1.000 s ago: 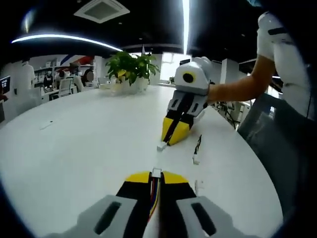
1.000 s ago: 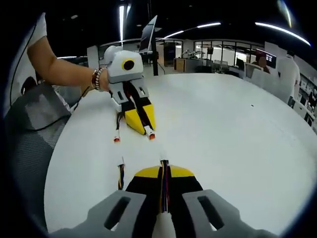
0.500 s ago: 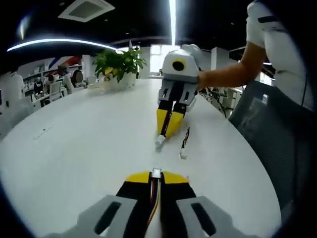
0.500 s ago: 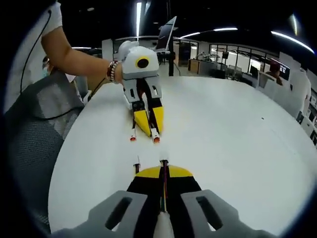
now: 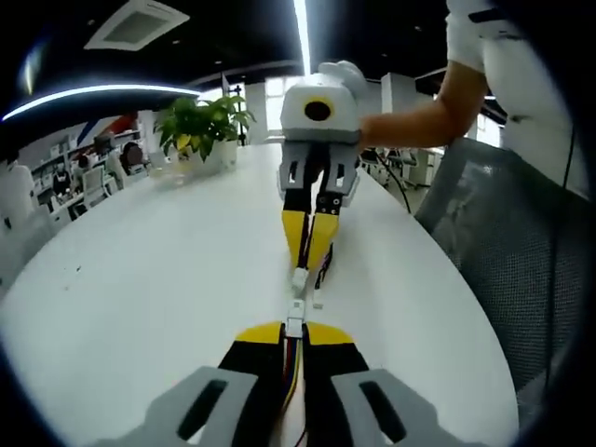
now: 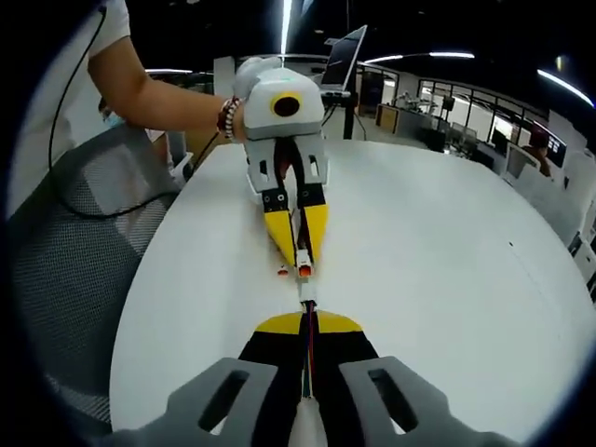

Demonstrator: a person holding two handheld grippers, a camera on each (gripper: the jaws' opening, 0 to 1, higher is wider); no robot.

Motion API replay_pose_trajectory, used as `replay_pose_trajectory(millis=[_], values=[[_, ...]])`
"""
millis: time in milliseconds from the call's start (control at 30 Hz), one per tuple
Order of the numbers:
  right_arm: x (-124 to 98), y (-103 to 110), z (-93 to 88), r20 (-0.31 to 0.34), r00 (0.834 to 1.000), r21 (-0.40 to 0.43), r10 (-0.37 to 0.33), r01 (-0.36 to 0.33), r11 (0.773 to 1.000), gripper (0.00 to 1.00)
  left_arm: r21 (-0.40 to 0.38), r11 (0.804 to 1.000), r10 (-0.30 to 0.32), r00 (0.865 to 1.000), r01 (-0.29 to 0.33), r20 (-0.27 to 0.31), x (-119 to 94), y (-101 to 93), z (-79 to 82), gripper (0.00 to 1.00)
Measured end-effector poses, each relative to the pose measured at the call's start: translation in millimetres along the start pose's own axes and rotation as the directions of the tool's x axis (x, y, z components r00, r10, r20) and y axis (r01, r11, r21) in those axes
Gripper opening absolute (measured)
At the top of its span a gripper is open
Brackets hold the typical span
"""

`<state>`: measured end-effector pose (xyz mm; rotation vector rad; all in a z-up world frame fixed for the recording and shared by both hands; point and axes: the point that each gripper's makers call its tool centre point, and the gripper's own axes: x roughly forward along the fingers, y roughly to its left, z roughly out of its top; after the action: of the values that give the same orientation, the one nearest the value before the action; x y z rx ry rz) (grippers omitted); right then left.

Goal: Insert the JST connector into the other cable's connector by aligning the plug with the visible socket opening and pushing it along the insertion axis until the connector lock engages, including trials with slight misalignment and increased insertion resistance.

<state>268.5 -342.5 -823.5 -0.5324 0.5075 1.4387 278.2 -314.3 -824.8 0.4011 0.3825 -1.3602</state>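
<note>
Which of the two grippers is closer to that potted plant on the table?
Right. The right gripper is farther up the table, with the potted plant beyond it and off to one side. The left gripper faces both from farther back.

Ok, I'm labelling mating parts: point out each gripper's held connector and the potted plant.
left gripper's connector [image 5: 294, 327]: left gripper view, white housing at the jaw tips.
right gripper's connector [image 5: 299, 277]: left gripper view, white housing end.
potted plant [image 5: 196, 124]: left gripper view, green leaves.

We count two tools [image 5: 292, 333] [image 6: 308, 323], each pinching one wired connector [image 5: 294, 325] [image 6: 308, 305], one white table [image 5: 140, 279], one potted plant [image 5: 197, 130], and one mesh chair [image 6: 65, 251].
</note>
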Motion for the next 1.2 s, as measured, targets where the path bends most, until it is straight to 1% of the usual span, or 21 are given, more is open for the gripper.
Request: replay_pose_trajectory(millis=[233, 333, 400, 500, 567, 600, 633, 667, 700, 767, 833, 900, 1067, 1133, 1200], values=[[6, 3, 1.6, -0.011, 1.000, -0.003, 0.019, -0.019, 1.000, 0.00, -0.002, 1.000, -0.005, 1.000, 0.005, 0.000, 2, -1.1, -0.1, 0.00], [9, 3, -2.4, -0.027, 0.999, 0.002, 0.031, -0.031, 1.000, 0.00, 0.007, 1.000, -0.013, 1.000, 0.013, -0.007, 4, -4.4, -1.0, 0.00], [10, 6, -3.1, -0.031, 0.998, 0.014, 0.046, -0.046, 0.999, 0.00, 0.004, 1.000, -0.019, 1.000, 0.019, 0.007, 6, -6.1, 1.7, 0.00], [12, 6, -3.2, -0.039, 0.998, 0.018, 0.056, -0.056, 0.998, 0.00, 0.014, 1.000, -0.023, 1.000, 0.023, 0.011, 7, -6.9, 4.2, 0.00], [14, 5, -5.8, -0.052, 0.997, 0.014, 0.059, -0.058, 0.998, 0.00, 0.019, 1.000, -0.023, 1.000, 0.023, -0.006, 8, -6.6, 0.3, 0.00], [14, 4, -6.7, -0.055, 0.997, 0.014, 0.056, -0.056, 0.998, 0.00, 0.020, 1.000, -0.018, 0.999, 0.019, -0.030, 7, -5.3, -5.8, 0.01], [15, 2, -7.7, -0.057, 0.997, 0.018, 0.053, -0.052, 0.998, 0.00, 0.016, 1.000, -0.014, 0.999, 0.015, -0.044, 7, -4.3, -9.6, 0.01], [14, -1, -9.2, -0.058, 0.997, 0.027, 0.048, -0.046, 0.999, 0.00, 0.014, 1.000, -0.011, 1.000, 0.012, -0.025, 5, -3.6, -7.4, 0.01], [14, -3, -10.0, -0.059, 0.997, 0.033, 0.047, -0.045, 0.998, 0.00, -0.007, 1.000, 0.008, 1.000, -0.008, -0.027, 3, 0.2, -8.0, 0.01], [15, -4, -12.2, -0.062, 0.997, 0.043, 0.056, -0.053, 0.998, 0.00, -0.006, 1.000, 0.027, 0.999, -0.028, -0.039, 3, 4.1, -9.9, 0.02], [17, -5, -14.2, -0.071, 0.996, 0.040, 0.059, -0.056, 0.998, 0.00, -0.024, 0.999, 0.026, 0.999, -0.026, -0.027, 2, 4.3, -8.5, 0.03], [19, -5, -14.2, -0.073, 0.995, 0.040, 0.066, -0.063, 0.997, 0.00, -0.035, 0.999, 0.023, 0.999, -0.025, -0.031, 2, 3.5, -9.9, 0.03], [21, -6, -15.2, -0.079, 0.994, 0.039, 0.072, -0.069, 0.997, 0.00, -0.033, 0.999, 0.003, 0.999, -0.005, -0.047, 5, -2.1, -14.2, 0.03], [21, -7, -15.3, -0.077, 0.994, 0.044, 0.073, -0.069, 0.997, 0.00, -0.016, 1.000, 0.005, 0.998, -0.006, -0.056, 6, -2.2, -15.7, 0.03], [20, -8, -15.6, -0.077, 0.995, 0.051, 0.069, -0.065, 0.997, 0.00, -0.016, 1.000, 0.003, 0.998, -0.004, -0.057, 6, -2.3, -15.9, 0.02]])
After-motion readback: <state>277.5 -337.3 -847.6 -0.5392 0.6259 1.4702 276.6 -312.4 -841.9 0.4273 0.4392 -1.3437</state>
